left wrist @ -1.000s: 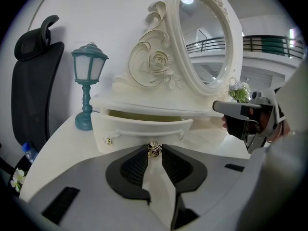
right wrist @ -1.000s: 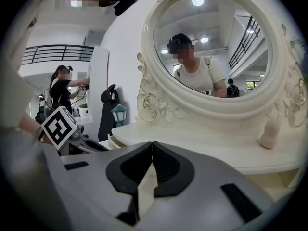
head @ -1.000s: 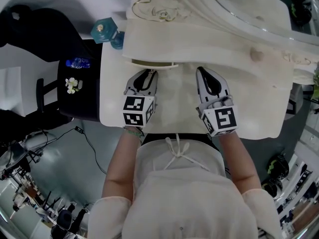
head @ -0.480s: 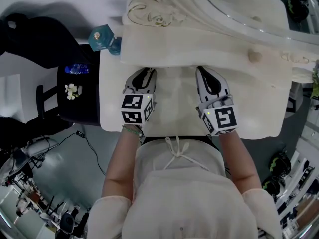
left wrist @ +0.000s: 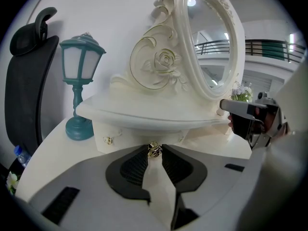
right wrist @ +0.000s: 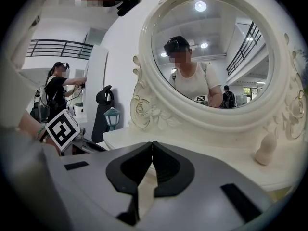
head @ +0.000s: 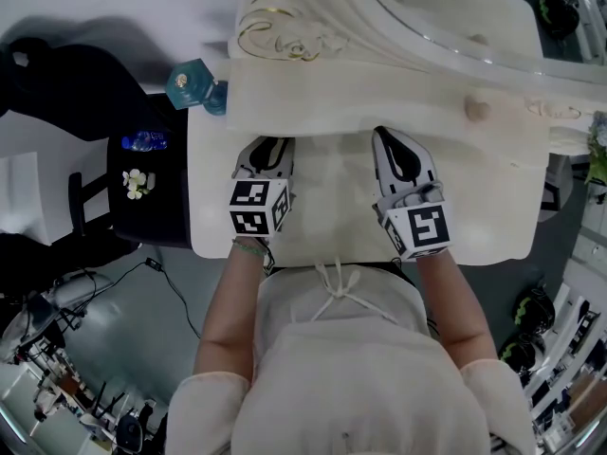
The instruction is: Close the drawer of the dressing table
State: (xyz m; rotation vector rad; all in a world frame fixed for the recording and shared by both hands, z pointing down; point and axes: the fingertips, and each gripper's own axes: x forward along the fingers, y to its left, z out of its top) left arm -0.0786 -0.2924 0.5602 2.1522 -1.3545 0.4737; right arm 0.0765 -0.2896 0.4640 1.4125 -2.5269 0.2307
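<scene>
Both clenched: left gripper (left wrist: 154,148) on the knob (left wrist: 154,150), right gripper (right wrist: 152,144) empty. The drawer (left wrist: 129,135) lies crosswise beyond your fingertips (left wrist: 169,159), facing you.

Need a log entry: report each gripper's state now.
Left gripper: closed on the gold drawer knob.
Right gripper: closed, holding nothing.

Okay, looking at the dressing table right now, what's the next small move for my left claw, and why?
Probably open the left claw and draw it straight back. It is clamped on the gold knob, and the drawer already looks pushed in flush under the shelf, with no gap showing from above. Letting go seems to be all that remains.
</scene>
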